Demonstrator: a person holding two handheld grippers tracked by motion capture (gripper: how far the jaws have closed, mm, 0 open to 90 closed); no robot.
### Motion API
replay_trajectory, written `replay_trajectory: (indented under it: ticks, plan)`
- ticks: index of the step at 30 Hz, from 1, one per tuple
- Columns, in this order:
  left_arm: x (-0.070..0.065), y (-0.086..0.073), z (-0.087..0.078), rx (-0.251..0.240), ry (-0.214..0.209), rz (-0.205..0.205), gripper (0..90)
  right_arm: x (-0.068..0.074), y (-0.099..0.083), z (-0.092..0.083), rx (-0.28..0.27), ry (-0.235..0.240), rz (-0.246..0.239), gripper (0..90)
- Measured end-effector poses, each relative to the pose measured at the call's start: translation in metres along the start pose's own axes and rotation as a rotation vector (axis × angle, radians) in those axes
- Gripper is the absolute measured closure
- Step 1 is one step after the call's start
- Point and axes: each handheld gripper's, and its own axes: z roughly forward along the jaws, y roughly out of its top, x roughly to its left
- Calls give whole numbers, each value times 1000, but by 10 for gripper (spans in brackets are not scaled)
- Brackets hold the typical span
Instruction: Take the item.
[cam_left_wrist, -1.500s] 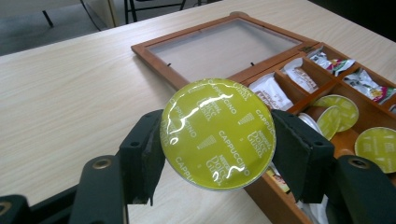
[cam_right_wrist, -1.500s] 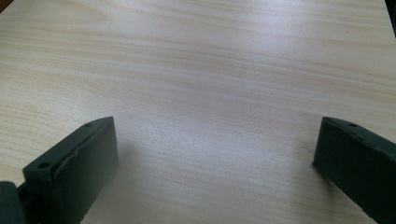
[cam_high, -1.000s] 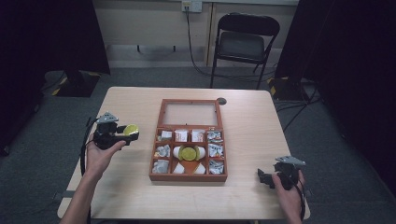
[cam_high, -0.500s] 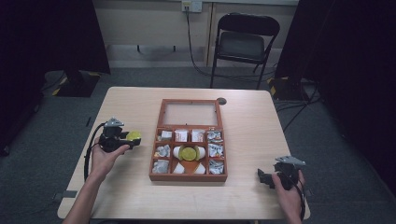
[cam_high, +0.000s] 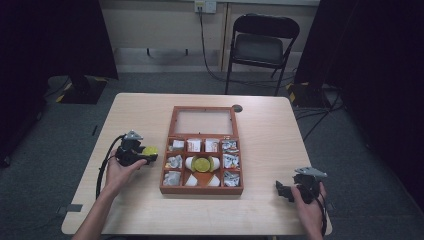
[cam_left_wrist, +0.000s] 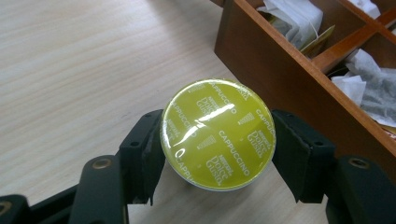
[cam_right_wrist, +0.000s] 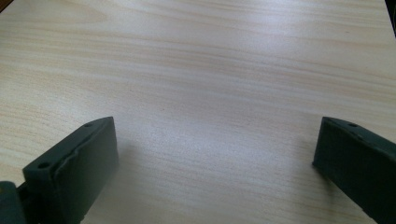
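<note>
Left gripper (cam_left_wrist: 217, 154), jaws clamped on the rim of a yellow-green pod (cam_left_wrist: 218, 133), low over the table (cam_left_wrist: 70, 70) just beside the box (cam_left_wrist: 289, 74) wall; right gripper (cam_right_wrist: 215, 158), jaws wide apart and empty, rests well off to the other side. The rim hold looks slight: the round pod may slip or tilt, or strike the box wall if carried across too low.

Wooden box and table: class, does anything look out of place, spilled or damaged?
One yellow-green capsule is outside the wooden box, clamped in the left gripper just left of it, while a matching capsule sits in the centre compartment. Nothing looks spilled or damaged.
</note>
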Motion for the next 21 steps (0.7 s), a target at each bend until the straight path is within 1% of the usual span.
replay_trajectory:
  ticks: [1,3,4,6,9,11,13,18,20,21]
  plan:
    - [0,0,0,4,-2,5,381,0,0,0,0,0,0,0]
    - [-2,-1,1,4,-1,3,381,0,0,0,0,0,0,0]
    - [-2,-1,2,11,-3,9,381,0,0,0,0,0,0,0]
    - [-2,-1,3,9,5,0,381,0,0,0,0,0,0,0]
    - [0,-2,4,9,2,-10,380,0,0,0,0,0,0,0]
    - [0,-3,4,1,1,-28,379,0,0,0,0,0,0,0]
    - [1,-3,4,-4,10,-43,377,0,0,0,0,0,0,0]
    - [3,-3,3,5,-5,-32,369,0,0,0,0,0,0,0]
    - [2,-3,4,9,-3,-42,341,0,0,0,0,0,0,0]
    - [2,-3,4,6,-9,-42,334,0,0,0,0,0,0,0]
